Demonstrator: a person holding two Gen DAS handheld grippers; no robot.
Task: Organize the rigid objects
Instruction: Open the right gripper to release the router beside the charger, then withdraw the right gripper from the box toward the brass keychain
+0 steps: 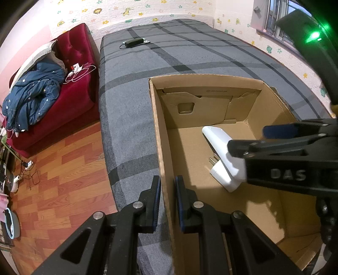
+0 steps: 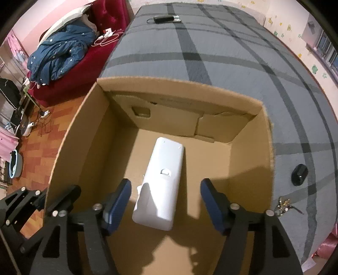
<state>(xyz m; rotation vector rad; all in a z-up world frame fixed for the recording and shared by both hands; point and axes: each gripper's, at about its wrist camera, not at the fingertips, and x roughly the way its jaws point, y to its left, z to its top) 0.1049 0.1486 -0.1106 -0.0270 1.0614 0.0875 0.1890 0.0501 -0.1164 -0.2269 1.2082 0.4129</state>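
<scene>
It was a home bedroom, likely a child's: a bed (image 1: 190,55) under a grey plaid blanket filled the middle, and the wall (image 1: 131,12) behind it wore white brick-pattern paper dotted with cartoon animals and stars. Left of the bed stood a red velvet sofa (image 1: 76,88) heaped with a blue star-print quilt (image 1: 33,97), on a wood-plank floor (image 1: 63,179). A barred window (image 1: 276,19) sat to the bed's right.
</scene>
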